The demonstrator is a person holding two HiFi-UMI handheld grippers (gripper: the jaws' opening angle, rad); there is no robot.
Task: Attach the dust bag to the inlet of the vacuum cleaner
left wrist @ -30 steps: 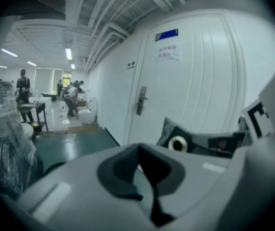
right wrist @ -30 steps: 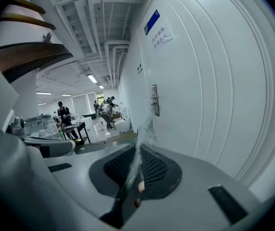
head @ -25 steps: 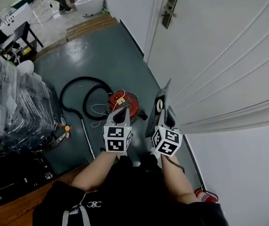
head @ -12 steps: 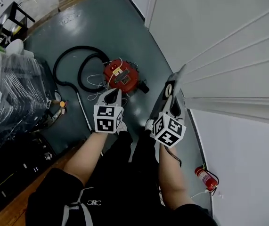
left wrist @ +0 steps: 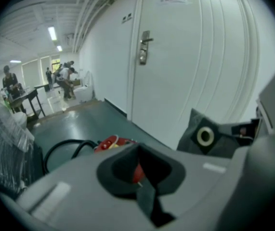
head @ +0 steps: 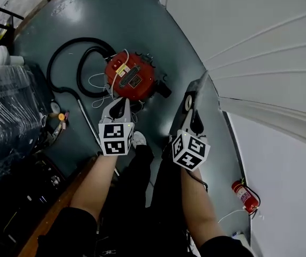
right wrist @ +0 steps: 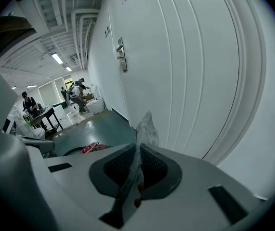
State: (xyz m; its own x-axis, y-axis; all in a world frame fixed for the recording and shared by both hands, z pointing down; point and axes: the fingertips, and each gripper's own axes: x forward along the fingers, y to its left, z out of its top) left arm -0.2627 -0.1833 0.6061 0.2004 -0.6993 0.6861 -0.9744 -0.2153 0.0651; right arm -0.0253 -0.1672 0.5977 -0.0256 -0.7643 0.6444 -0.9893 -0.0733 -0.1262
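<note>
Left gripper [head: 124, 103]: jaws pressed together with nothing between them; held above the floor, and in the head view its tip shows at the vacuum cleaner's near edge.
Right gripper [head: 195, 123]: jaws clamped on the lower edge of the dust bag, whose thin sheet runs up between the two pads in the right gripper view.
Dust bag [head: 199, 91]: flat and grey, held upright in the air and rising past the right gripper's tip; it hangs to the right of the vacuum cleaner and apart from it.
Collar ring [head: 187, 102]: pale round opening on the bag's side that faces the left gripper.
Vacuum cleaner [head: 131, 78]: round red body standing on the floor, ahead of the left gripper; its inlet cannot be made out.
Hose [head: 67, 55]: black, looped on the floor to the left of the red body.
Floor [head: 88, 20]: dark grey-green and glossy.
Door [left wrist: 185, 57]: white, panelled, to the right of both grippers, with a metal handle [left wrist: 144, 47].
Fire extinguisher [head: 245, 196]: red, lying at the foot of the wall behind the right arm.
Plastic-wrapped stack [head: 5, 116]: at the far left, well apart from the vacuum cleaner.
</note>
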